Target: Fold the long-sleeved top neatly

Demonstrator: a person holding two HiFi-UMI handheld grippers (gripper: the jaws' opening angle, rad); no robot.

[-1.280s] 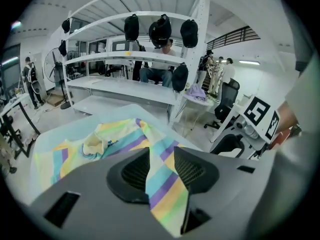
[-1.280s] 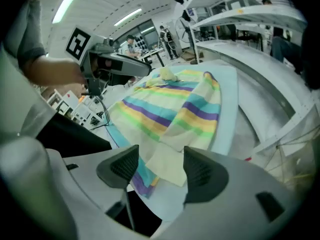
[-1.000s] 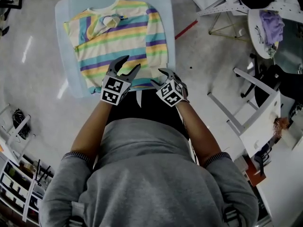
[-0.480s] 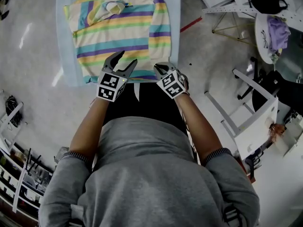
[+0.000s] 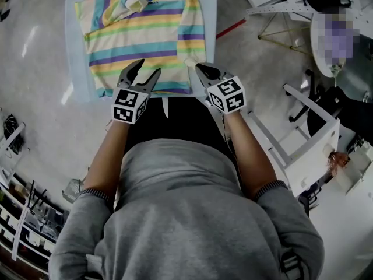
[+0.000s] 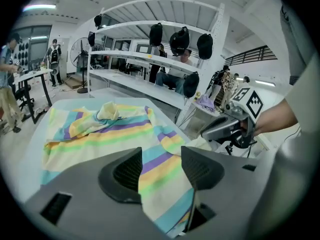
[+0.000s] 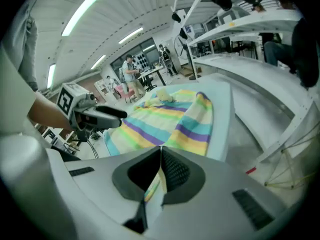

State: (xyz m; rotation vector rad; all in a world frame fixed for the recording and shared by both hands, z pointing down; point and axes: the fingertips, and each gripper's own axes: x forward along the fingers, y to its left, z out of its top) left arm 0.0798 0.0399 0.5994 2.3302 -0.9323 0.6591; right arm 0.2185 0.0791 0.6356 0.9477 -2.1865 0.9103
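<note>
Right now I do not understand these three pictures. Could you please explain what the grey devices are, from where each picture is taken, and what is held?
A person holds a two-jaw gripper in each hand. One picture looks down from a camera on the head; the other two come from cameras on the grippers, looking along their jaws. A striped top lies on a pale blue table. The left gripper is open, the hem between its jaws unpinched. The right gripper is shut on the top's near edge.

Pale blue table (image 5: 78,74); striped long-sleeved top (image 5: 145,39) spread on it.
</note>
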